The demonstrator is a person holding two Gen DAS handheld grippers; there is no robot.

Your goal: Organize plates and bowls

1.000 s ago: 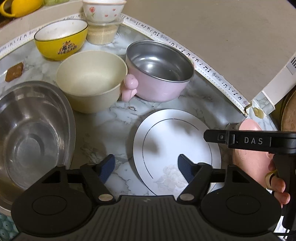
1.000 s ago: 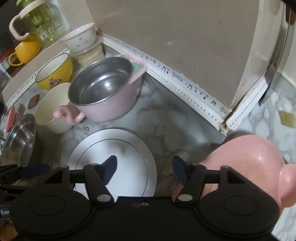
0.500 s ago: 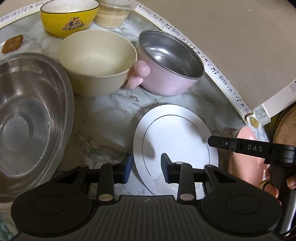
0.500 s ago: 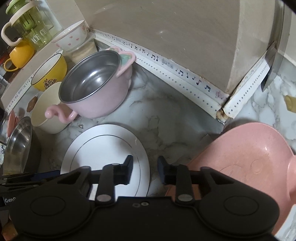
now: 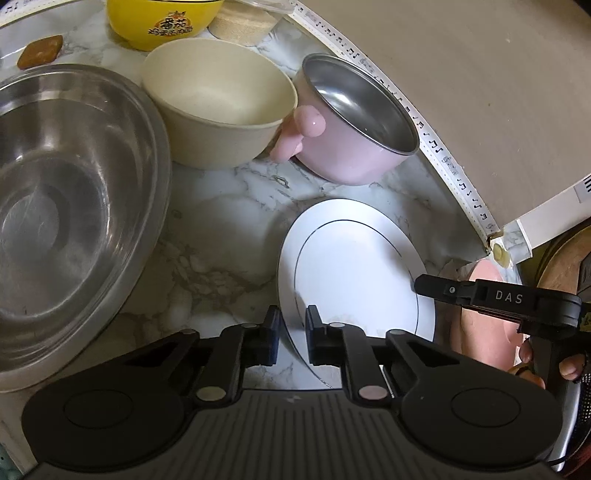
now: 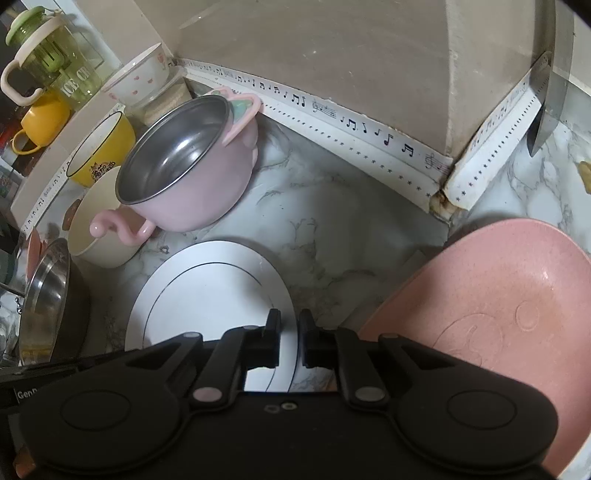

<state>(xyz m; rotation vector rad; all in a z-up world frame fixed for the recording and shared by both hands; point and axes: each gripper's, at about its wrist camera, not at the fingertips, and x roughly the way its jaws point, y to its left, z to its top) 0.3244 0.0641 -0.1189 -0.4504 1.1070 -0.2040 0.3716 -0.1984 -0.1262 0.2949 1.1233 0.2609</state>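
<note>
A white plate (image 5: 351, 273) (image 6: 207, 295) lies flat on the marble counter (image 6: 332, 221). My left gripper (image 5: 294, 326) straddles the plate's left rim, its jaws closing with the rim filling the narrow gap. At the opposite rim my right gripper (image 6: 290, 332) (image 5: 421, 286) does the same, jaws closing on the edge. Behind the plate stand a pink steel-lined pot (image 5: 354, 147) (image 6: 184, 184), a cream bowl (image 5: 221, 110) (image 6: 96, 240) and a yellow bowl (image 5: 166, 26) (image 6: 103, 147). A pink plate (image 6: 498, 314) (image 5: 480, 332) sits to the right.
A large steel bowl (image 5: 74, 206) fills the left side. A white bowl on a jar (image 6: 140, 77), a green jug (image 6: 48, 55) and a yellow mug (image 6: 40, 122) stand at the back left. A knife (image 6: 546, 110) hangs by the wall corner. A hand (image 5: 565, 369) holds the right gripper.
Both grippers have sunk closer to the white plate, and both pairs of jaws have gone from wide apart to a narrow gap around the plate's rims.
</note>
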